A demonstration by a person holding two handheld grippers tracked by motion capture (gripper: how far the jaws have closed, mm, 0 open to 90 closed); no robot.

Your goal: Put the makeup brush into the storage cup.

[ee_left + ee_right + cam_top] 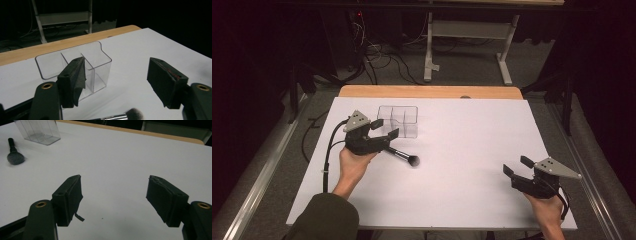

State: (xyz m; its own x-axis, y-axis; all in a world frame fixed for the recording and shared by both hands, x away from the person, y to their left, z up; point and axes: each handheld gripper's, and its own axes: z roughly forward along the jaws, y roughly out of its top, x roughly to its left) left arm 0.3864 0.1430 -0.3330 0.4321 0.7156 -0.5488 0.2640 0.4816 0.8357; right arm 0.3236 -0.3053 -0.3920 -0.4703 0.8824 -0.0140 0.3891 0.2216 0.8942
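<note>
A: Where was the brush (404, 157) seen?

B: It was seen lying flat on the white table (472, 150), at about nine o'clock from the table's middle, with its dark bristle head pointed toward four o'clock. Its handle end was covered by the left gripper (384, 129) in the high view.

A: Was the brush gripped?

B: No. The left gripper's jaws were spread wide above it, and in the left gripper view the bristles (133, 114) were seen low between them, untouched.

A: And the clear box (399, 121)?

B: It was found at twelve o'clock from the brush, just beside it, upright, and divided into compartments.

A: What of the right gripper (518, 166)?

B: It was held well apart, at four o'clock on the table near the edge, with its jaws also spread and nothing between them.
</note>
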